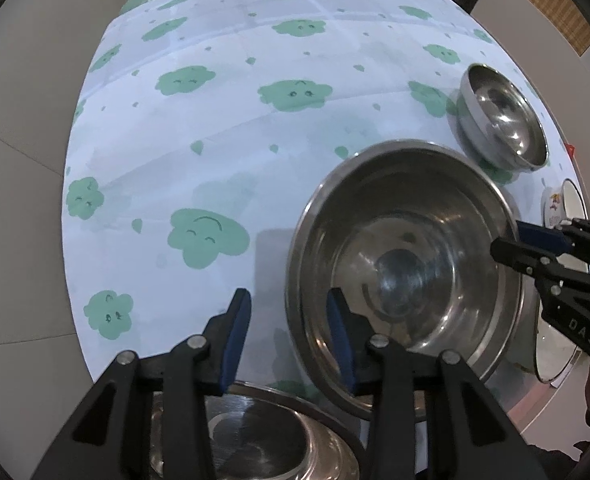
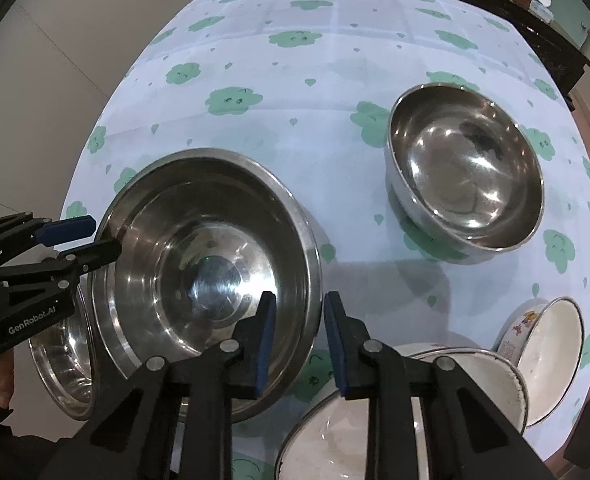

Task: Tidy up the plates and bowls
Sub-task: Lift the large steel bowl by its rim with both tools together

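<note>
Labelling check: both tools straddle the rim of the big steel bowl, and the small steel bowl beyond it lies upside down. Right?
Not quite. The small bowl stands upright, open side up, as the right wrist view shows. The rest holds: the left tool and the right tool each straddle the rim of the big bowl.
</note>
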